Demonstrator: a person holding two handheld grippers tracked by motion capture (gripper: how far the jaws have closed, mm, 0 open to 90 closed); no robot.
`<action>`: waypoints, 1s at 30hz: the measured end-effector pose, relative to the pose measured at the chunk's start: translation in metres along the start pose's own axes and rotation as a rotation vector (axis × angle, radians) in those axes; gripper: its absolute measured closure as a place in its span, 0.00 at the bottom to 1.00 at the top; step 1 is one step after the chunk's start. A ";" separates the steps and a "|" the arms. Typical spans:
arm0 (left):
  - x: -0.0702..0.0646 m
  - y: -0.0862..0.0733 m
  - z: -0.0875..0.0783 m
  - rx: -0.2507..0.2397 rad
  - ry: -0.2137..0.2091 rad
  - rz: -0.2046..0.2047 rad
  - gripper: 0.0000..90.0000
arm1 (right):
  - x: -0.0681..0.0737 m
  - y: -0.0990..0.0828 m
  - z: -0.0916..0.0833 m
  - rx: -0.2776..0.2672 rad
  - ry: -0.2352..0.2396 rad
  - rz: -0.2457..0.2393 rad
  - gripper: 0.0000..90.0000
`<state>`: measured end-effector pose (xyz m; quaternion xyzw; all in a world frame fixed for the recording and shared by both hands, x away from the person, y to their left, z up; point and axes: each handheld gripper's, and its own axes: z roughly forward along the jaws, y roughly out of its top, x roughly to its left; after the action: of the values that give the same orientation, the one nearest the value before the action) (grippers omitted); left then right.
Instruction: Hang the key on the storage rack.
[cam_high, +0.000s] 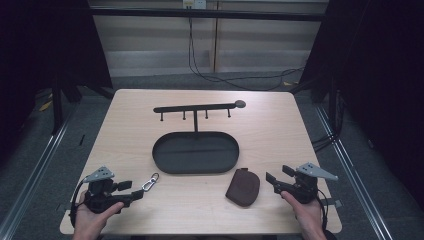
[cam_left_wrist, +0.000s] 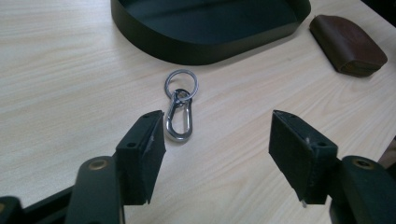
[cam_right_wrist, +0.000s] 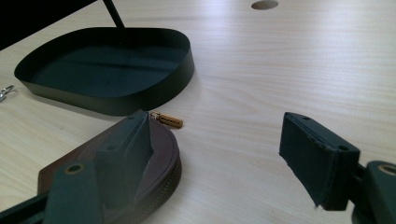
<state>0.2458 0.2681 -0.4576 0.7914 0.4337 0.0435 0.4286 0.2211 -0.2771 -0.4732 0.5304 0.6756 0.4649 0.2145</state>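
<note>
**Two grippers spread at the table's near edge**

Two things lie between them. The left gripper (cam_high: 131, 192) rests by the near left corner, jaws spread and holding nothing; the keyring (cam_high: 150, 182) lies on the table (cam_high: 280, 125) just ahead of its tips. At centre sits the tray (cam_high: 195, 167), apart from both. The pouch (cam_high: 243, 186) lies nearer the edge, beside the right gripper (cam_high: 276, 176), whose jaws stand apart, one over the pouch's edge.

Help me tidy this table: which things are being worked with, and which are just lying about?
In use:
- key clip, just ahead of the open left claw
- brown pouch, by the open right claw

Lying about:
- black tray
- hook rack
- cable on the floor
</note>
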 end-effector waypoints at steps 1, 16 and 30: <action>0.000 0.000 0.000 0.009 -0.002 0.010 0.41 | 0.000 0.000 0.000 0.000 0.000 0.000 0.28; -0.011 0.002 0.004 0.038 0.013 0.049 0.46 | 0.002 0.003 -0.007 0.102 0.064 0.045 0.29; -0.023 0.028 0.006 0.104 0.002 0.098 0.53 | 0.006 0.003 -0.008 0.113 0.078 0.037 0.25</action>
<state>0.2522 0.2411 -0.4346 0.8328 0.3966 0.0425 0.3839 0.2144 -0.2743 -0.4657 0.5354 0.6988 0.4503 0.1491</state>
